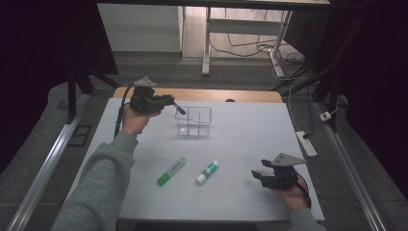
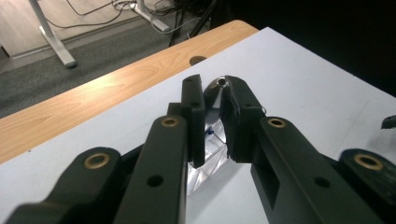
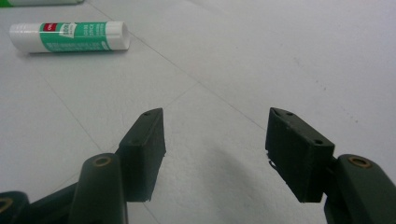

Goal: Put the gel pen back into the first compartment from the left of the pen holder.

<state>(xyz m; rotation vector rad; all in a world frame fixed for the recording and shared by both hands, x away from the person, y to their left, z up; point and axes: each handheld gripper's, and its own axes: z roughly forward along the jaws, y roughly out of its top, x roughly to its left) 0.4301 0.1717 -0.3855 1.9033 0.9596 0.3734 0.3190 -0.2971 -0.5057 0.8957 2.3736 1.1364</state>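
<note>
My left gripper (image 1: 169, 101) is held up at the back left of the white table (image 1: 250, 130), shut on a thin dark pen (image 1: 179, 108) with a blue end. The pen slants down toward a clear plastic organizer (image 1: 193, 121) just to its right. In the left gripper view the jaws (image 2: 212, 98) pinch the pen (image 2: 221, 82), and the organizer (image 2: 211, 158) lies below them. My right gripper (image 1: 258, 174) rests low at the front right, open, with nothing between its jaws (image 3: 215, 135). A green marker (image 1: 171, 171) and a green-and-white glue stick (image 1: 207, 172) lie on the table.
The glue stick (image 3: 70, 36) lies ahead and to the left of the right jaws. A wooden desk edge (image 1: 202, 94) runs behind the white table. A power strip (image 1: 306, 143) sits off the table's right edge. Table legs and cables stand on the floor beyond.
</note>
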